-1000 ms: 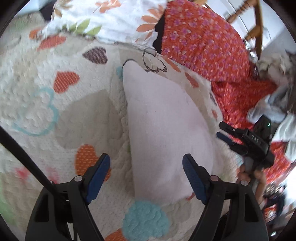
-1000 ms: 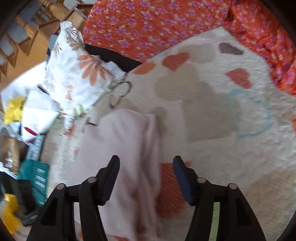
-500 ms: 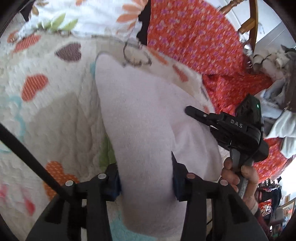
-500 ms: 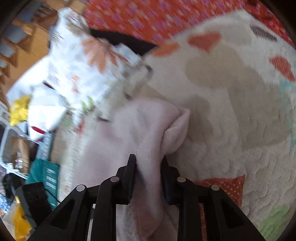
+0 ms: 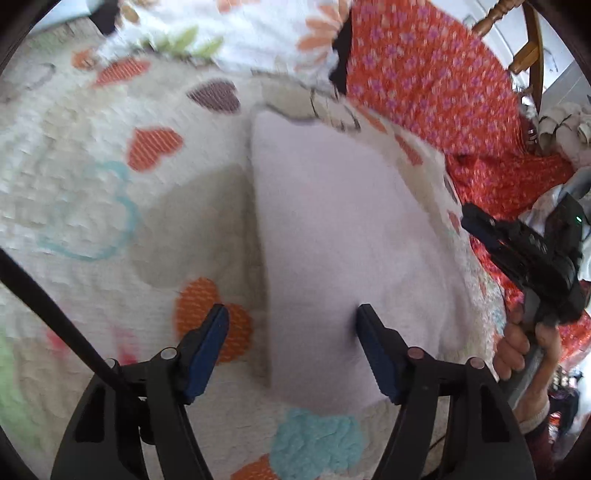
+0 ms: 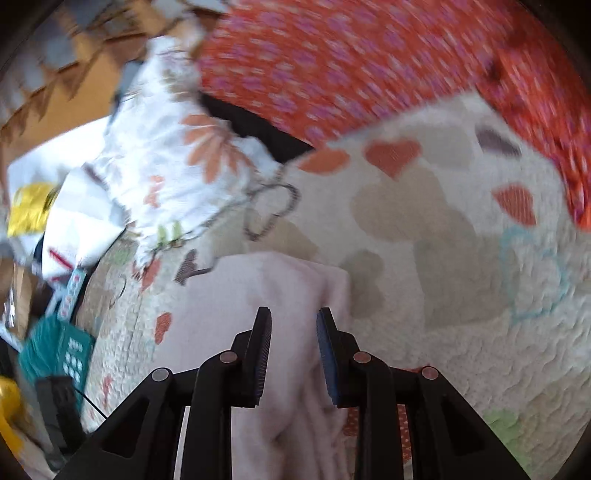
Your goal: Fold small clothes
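Note:
A pale pink small garment (image 5: 332, 236) lies folded flat on a cream quilt with hearts (image 5: 110, 206). My left gripper (image 5: 291, 343) is open over its near left edge, its right finger resting on the cloth. In the left wrist view my right gripper (image 5: 517, 247) hangs at the garment's right side. In the right wrist view the garment (image 6: 258, 295) lies below my right gripper (image 6: 293, 328), whose jaws stand a narrow gap apart with nothing pinched between them.
A white floral cloth (image 5: 240, 33) and an orange-red flowered fabric (image 5: 424, 74) lie at the far side of the quilt. A wooden chair (image 5: 528, 44) stands behind. A teal box (image 6: 55, 343) and clutter sit off the quilt's left edge in the right wrist view.
Both grippers were shut on the pink garment half a second ago; both have let go. The left has opened wide, the right a little. The garment now lies flat and folded.

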Available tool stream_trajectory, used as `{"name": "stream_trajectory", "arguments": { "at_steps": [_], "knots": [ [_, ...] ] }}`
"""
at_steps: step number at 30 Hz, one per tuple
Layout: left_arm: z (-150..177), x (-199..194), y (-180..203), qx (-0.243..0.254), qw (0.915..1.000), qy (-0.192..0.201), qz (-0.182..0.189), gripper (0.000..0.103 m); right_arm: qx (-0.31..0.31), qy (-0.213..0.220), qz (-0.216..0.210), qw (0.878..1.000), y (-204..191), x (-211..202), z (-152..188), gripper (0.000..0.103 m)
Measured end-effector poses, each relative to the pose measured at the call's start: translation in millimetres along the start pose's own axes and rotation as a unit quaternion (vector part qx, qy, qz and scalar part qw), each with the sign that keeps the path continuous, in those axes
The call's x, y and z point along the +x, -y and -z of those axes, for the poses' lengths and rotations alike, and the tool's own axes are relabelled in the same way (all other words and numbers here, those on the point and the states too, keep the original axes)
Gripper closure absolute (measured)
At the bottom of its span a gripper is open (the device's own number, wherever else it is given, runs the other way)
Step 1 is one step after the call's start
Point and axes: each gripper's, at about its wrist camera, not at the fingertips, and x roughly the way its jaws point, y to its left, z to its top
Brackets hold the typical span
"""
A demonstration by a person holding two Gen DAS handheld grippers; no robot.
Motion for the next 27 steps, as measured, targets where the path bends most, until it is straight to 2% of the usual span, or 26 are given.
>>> {"name": "stream_trajectory", "arguments": {
  "at_steps": [3, 5, 6, 8, 10, 12, 14, 15, 17, 19, 20, 22, 25, 27],
  "knots": [
    [-3, -23, 0, 0.009, 0.9977, 0.056, -0.039, 0.033, -0.059, -0.013, -0.015, 0.998, -33, -1, 15, 0.075],
    [-6, -39, 1, 0.020, 0.9929, 0.096, -0.067, 0.033, -0.061, -0.053, -0.060, 0.995, -46, 10, 27, 0.075],
    [-6, -46, 2, 0.026, 0.9898, 0.115, -0.080, 0.033, -0.055, -0.070, -0.069, 0.994, -47, 18, 33, 0.075],
    [-5, -59, 8, 0.038, 0.9823, 0.151, -0.105, 0.031, -0.047, -0.098, -0.055, 0.993, -44, 31, 43, 0.075],
    [-1, -76, 13, 0.050, 0.9705, 0.192, -0.137, 0.026, -0.030, -0.114, -0.027, 0.993, -33, 40, 47, 0.075],
    [4, -96, 21, 0.061, 0.9489, 0.248, -0.185, 0.017, 0.007, -0.109, -0.018, 0.994, -18, 35, 47, 0.076],
    [15, -121, 31, 0.071, 0.9114, 0.322, -0.247, 0.005, 0.024, -0.097, -0.013, 0.995, -11, 21, 46, 0.075],
    [21, -129, 34, 0.074, 0.8965, 0.348, -0.264, 0.000, 0.025, -0.087, -0.003, 0.996, -10, 10, 46, 0.074],
    [30, -148, 43, 0.085, 0.8670, 0.394, -0.293, 0.000, 0.023, -0.072, 0.002, 0.997, -11, -7, 49, 0.068],
    [33, -157, 50, 0.092, 0.8547, 0.405, -0.311, 0.000, 0.020, -0.058, 0.002, 0.998, -15, -24, 51, 0.060],
    [36, -162, 53, 0.096, 0.8523, 0.405, -0.317, 0.000, 0.018, -0.051, 0.001, 0.999, -18, -34, 53, 0.059],
    [40, -165, 55, 0.100, 0.8573, 0.398, -0.311, 0.000, 0.020, -0.043, -0.004, 0.999, -21, -48, 63, 0.054],
    [52, -164, 53, 0.097, 0.8761, 0.374, -0.288, 0.000, 0.026, -0.048, -0.010, 0.998, -23, -57, 79, 0.052],
    [56, -158, 50, 0.095, 0.8925, 0.348, -0.271, 0.000, 0.025, -0.051, -0.002, 0.998, -23, -57, 90, 0.052]
  ]
}}
